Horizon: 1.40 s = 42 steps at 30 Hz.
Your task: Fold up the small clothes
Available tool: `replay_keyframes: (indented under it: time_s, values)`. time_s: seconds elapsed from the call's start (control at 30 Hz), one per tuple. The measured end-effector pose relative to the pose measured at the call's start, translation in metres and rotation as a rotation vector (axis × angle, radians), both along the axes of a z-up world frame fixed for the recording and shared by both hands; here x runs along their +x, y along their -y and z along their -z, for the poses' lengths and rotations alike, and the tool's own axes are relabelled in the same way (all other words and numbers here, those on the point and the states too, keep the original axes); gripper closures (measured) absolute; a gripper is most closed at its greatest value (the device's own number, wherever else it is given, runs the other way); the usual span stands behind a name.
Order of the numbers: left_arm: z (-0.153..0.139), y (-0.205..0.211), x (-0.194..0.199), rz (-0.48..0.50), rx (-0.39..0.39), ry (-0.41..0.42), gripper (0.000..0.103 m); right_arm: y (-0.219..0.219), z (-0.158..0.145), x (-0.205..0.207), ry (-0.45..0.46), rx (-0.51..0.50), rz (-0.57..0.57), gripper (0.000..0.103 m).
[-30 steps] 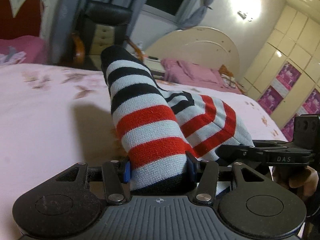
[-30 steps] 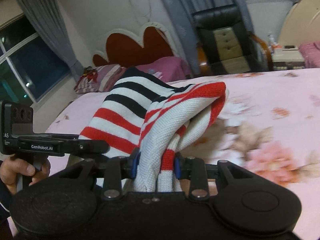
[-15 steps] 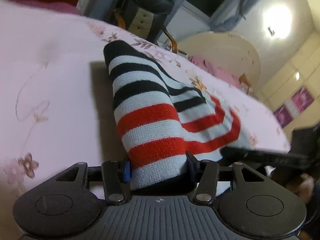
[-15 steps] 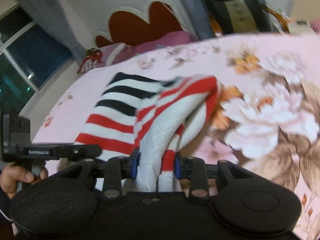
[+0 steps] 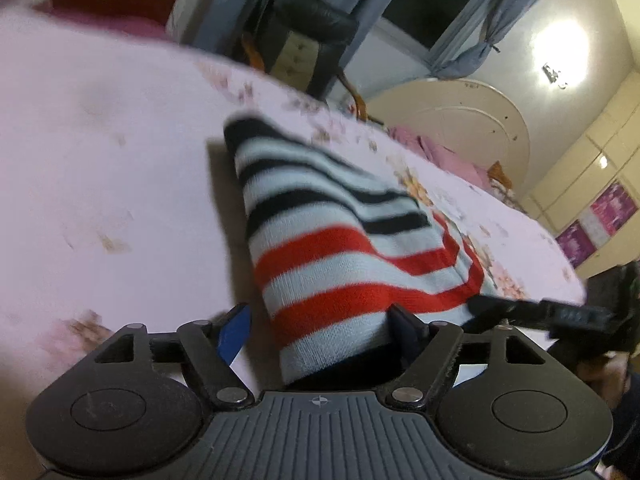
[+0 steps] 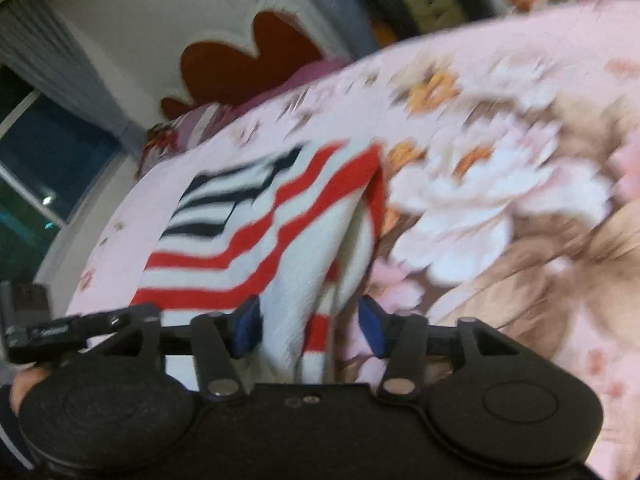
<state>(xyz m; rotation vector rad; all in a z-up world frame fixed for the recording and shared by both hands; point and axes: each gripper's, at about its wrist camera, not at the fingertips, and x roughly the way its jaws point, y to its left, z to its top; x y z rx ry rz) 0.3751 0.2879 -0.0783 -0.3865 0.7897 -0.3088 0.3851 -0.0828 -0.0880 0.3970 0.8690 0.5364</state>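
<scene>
Left gripper: the left gripper is being shown with its jaws spread; a clear gap is being left between the blue left pad and the cloth, while the right pad is lying against the cloth's edge.
Right gripper: the right gripper is being shown with its jaws parted; the blue pads are being kept to either side of the cloth, and whether the left one is touching it cannot be told through the blur.
Garment: the striped knit garment, banded in black, white and red, is being spread on the bed and is running from between the left gripper's jaws away across the cover.
Garment, right wrist view: the same striped knit garment is being shown bunched into upright folds between the right gripper's jaws, with its flat part lying to the left.
Bed: the pink floral bedspread is being lain on by the garment; large pale flowers are being shown just right of it in the right wrist view.
Background: a black armchair is being shown beyond the bed, with grey curtains behind it.
Sharpness: both views are being smeared by motion blur.
</scene>
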Motion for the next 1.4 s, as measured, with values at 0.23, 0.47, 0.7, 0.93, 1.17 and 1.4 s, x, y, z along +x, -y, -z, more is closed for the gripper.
replay_keyframes:
  time_s: [0.23, 0.47, 0.7, 0.93, 1.17, 1.4]
  values:
    - [-0.047, 0.022, -0.007, -0.01, 0.111, 0.193, 0.029, -0.004, -0.041, -0.005, 0.169, -0.067, 0.016, 0.074]
    - [-0.022, 0.048, 0.024, 0.07, 0.149, 0.091, 0.029, -0.05, -0.03, 0.01, 0.192, -0.232, -0.086, 0.078]
    - [-0.017, 0.053, 0.014, 0.095, 0.201, 0.101, 0.029, -0.054, -0.015, 0.014, 0.193, -0.315, -0.107, 0.082]
    - [-0.041, 0.042, -0.035, 0.085, 0.214, 0.176, 0.029, -0.033, -0.052, -0.023, 0.242, -0.276, -0.08, 0.083]
    - [-0.011, 0.036, -0.067, 0.052, 0.247, 0.072, 0.029, -0.036, -0.045, -0.077, 0.256, -0.342, -0.225, 0.09]
    - [0.006, 0.035, -0.075, 0.025, 0.201, 0.048, 0.029, -0.037, -0.024, -0.068, 0.259, -0.421, -0.196, 0.095]
